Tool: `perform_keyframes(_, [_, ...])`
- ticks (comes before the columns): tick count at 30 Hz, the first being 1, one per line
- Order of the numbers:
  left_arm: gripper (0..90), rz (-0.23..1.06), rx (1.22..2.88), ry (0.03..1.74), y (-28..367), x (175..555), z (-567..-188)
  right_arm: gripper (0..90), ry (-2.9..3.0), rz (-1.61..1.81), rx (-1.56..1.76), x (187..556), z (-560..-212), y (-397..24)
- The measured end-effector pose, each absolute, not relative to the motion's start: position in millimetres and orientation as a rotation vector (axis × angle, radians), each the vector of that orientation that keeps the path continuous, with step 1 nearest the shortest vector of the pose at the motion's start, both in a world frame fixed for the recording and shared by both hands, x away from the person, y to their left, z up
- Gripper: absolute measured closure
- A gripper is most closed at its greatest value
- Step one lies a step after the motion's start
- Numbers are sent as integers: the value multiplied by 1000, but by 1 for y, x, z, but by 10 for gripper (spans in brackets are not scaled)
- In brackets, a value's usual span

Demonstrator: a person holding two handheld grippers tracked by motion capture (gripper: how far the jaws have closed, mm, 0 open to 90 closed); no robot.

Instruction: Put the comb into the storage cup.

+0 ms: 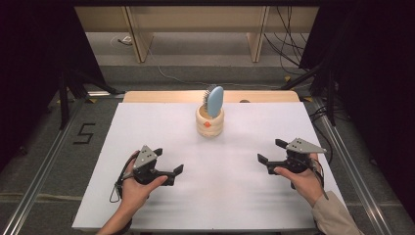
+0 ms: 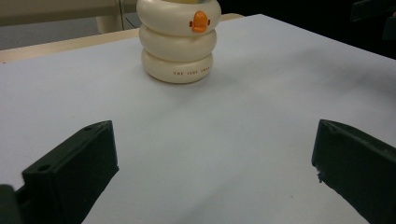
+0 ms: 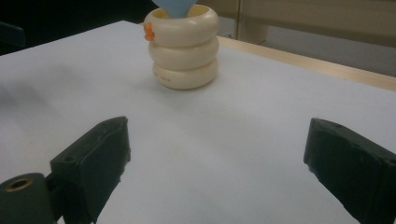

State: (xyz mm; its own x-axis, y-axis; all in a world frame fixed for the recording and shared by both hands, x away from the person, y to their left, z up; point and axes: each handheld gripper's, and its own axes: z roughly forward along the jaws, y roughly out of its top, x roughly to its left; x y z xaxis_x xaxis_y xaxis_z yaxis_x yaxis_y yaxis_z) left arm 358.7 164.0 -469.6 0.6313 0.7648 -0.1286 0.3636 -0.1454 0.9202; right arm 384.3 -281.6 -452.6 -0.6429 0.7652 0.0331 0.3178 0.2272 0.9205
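Observation:
A cream ringed holder with a small orange mark stands at the back middle of the white board. A blue hairbrush sticks upright out of it, bristles facing left. My left gripper hovers open over the front left of the board, nothing between its jaws. My right gripper is open at the front right, also holding nothing. In the left gripper view the holder sits ahead of the spread left gripper. In the right gripper view the holder and the brush's blue end lie beyond the right gripper.
The board lies on a wooden table whose edge shows at the back. Metal rails run along both sides on the floor, with a painted "5" at left. Cables and wooden legs stand behind the table.

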Motion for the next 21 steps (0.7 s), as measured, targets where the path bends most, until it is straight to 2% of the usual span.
perform_keyframes(21, [0, 451, 1754, 921, 164, 360, -472, 96, 2061, 1417, 989, 380, -456, -284])
